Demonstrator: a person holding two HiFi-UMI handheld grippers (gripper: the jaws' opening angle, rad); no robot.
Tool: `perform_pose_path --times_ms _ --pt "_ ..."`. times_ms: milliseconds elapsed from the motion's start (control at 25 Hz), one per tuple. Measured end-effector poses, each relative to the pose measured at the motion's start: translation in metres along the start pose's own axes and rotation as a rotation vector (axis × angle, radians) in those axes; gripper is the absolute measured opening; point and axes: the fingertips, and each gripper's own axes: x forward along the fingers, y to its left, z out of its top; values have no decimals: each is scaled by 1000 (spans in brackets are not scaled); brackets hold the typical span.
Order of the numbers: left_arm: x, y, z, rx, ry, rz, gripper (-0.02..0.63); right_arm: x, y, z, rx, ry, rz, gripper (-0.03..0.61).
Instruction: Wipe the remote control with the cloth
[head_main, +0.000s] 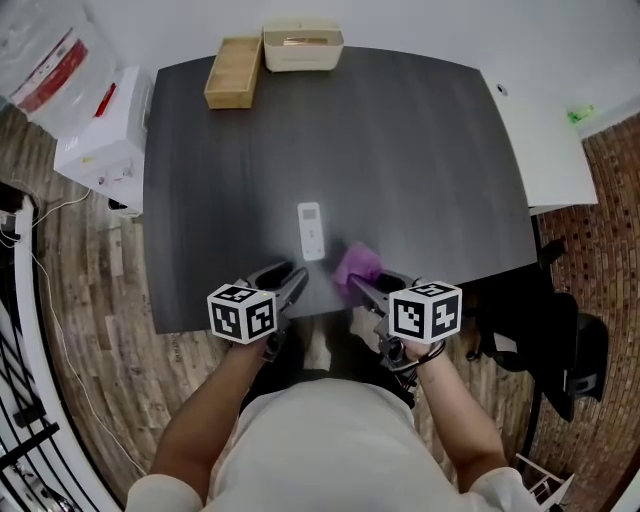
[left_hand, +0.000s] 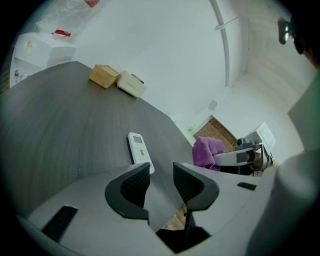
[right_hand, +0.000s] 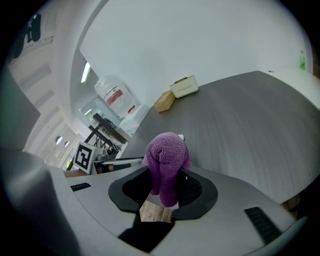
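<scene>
The dark tabletop (head_main: 400, 150) spreads ahead of both tongs, and most of it is bare. Two containers stand side by side at its far edge, well beyond the tongs and to the left of where they point. One is an open wooden box (head_main: 233, 72) and the other a cream container (head_main: 303, 45) touching or almost touching it. I cannot make out anything inside either one.

The remote control (head_main: 311, 230) lies flat near the front edge, face up with its small screen at the far end. Its long axis runs away from the person, roughly in line with the way the tongs point. It sits just ahead of the gap between the two tools. Its near end is just ahead and slightly right of the left tongs (head_main: 290, 275), apart from them.

The purple cloth (head_main: 357, 266) is bunched upright in the right tongs (head_main: 362, 288), which are clamped on its lower fold. The cloth hangs just right of the remote's near end, and whether it touches I cannot tell.

The left tongs stand at a narrow gap with only tabletop between them. They look like the nearer tool for steadying the remote's near end, while the cloth needs only a short move left and forward along the remote's length.
</scene>
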Motion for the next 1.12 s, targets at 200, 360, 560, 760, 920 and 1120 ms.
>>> perform_pose_path --times_ms 200,360,560,760,920,1120 --pt "22 20 7 0 22 95 157 35 -20 17 -133 94 -12 121" --pt "41 30 22 19 33 175 158 69 -26 40 -239 175 11 121" --pt "64 49 27 41 92 274 158 108 -31 59 -314 265 33 121" --pt "74 65 4 -30 174 309 156 128 -42 43 -346 363 21 121" --pt "76 66 3 -111 157 270 155 128 -46 43 -356 380 30 121" --pt "77 65 3 -124 135 253 146 137 -20 70 -436 361 52 121"
